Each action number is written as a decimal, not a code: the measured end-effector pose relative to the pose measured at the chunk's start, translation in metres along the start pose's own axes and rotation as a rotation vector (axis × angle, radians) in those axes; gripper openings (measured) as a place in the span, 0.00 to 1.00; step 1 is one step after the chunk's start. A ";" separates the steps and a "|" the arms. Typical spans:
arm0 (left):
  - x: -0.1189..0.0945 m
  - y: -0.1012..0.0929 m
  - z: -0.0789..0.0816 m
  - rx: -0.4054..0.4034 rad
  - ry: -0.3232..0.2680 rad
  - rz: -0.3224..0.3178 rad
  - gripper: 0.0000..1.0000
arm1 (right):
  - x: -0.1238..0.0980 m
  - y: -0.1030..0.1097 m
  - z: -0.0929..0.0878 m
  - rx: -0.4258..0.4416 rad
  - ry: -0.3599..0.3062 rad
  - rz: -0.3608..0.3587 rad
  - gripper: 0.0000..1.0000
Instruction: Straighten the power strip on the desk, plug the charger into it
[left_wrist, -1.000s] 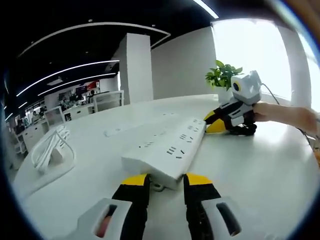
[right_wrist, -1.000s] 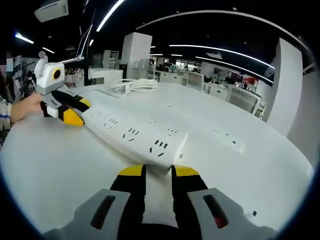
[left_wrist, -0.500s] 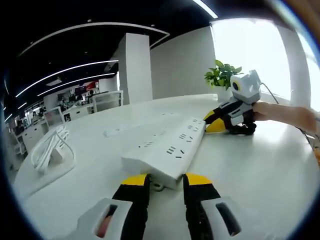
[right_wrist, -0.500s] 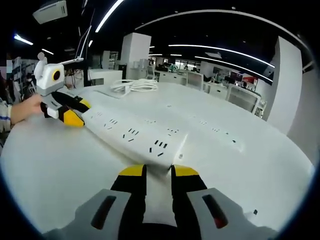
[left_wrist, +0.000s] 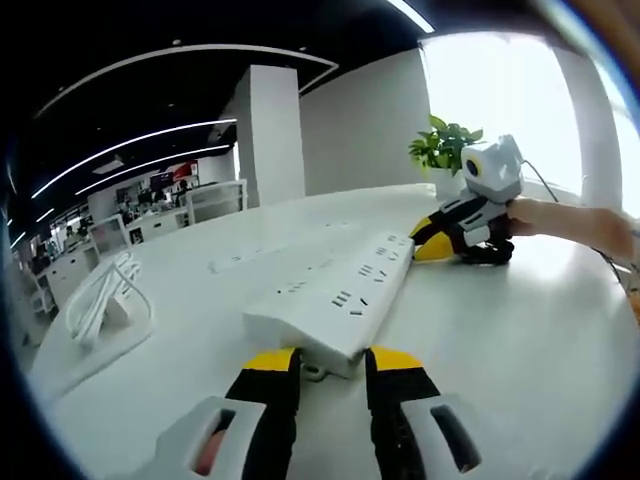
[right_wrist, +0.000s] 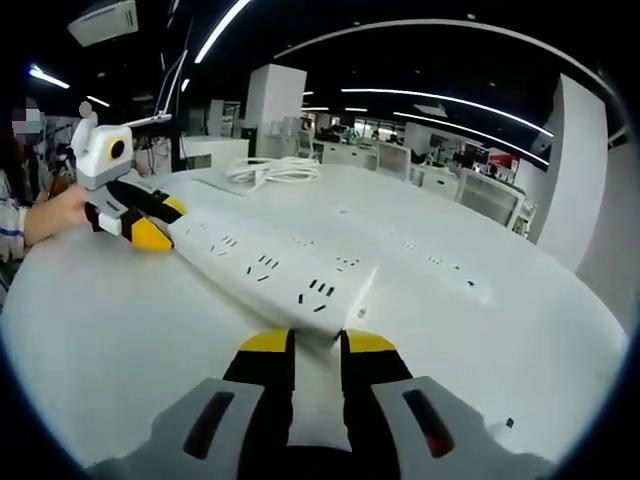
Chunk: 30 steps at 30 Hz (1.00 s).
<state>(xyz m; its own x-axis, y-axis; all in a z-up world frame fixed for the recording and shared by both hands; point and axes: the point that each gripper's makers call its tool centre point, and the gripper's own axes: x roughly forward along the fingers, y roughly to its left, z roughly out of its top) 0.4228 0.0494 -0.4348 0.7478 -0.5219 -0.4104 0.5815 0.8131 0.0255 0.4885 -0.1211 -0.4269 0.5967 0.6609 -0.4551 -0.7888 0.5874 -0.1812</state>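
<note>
A long white power strip (left_wrist: 335, 295) lies on the white desk (left_wrist: 520, 340). My left gripper (left_wrist: 333, 358) is shut on its near end, where a short cable stub shows between the jaws. At the far end sits my right gripper (left_wrist: 432, 240), held by a person's hand (left_wrist: 570, 222). In the right gripper view the same power strip (right_wrist: 265, 268) runs away from my right gripper (right_wrist: 317, 343), which is shut on its near end. My left gripper (right_wrist: 158, 222) clasps the far end. A white charger with a coiled cable (left_wrist: 100, 297) lies apart at the left, and the coiled cable (right_wrist: 270, 170) lies far back.
A second flat white strip (right_wrist: 425, 262) lies on the desk to the right of the held one. A potted plant (left_wrist: 445, 150) stands behind the right gripper near the bright window. Office desks and a white column fill the background.
Almost nothing differs. The gripper at the strip's far end sits very slightly higher in each view, and both grippers keep their hold.
</note>
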 end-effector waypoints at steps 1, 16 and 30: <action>0.000 0.000 0.000 0.003 0.001 0.001 0.26 | 0.000 0.001 0.000 -0.002 0.001 0.001 0.17; -0.005 0.000 -0.003 0.014 0.008 -0.011 0.24 | -0.003 0.005 0.000 -0.012 0.028 0.004 0.16; -0.009 -0.001 -0.006 0.021 0.015 -0.024 0.22 | -0.007 0.012 -0.003 -0.012 0.048 0.010 0.15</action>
<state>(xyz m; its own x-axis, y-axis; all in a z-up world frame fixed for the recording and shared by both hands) 0.4135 0.0548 -0.4363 0.7289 -0.5368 -0.4248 0.6058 0.7949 0.0350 0.4746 -0.1200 -0.4282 0.5812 0.6437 -0.4978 -0.7967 0.5747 -0.1870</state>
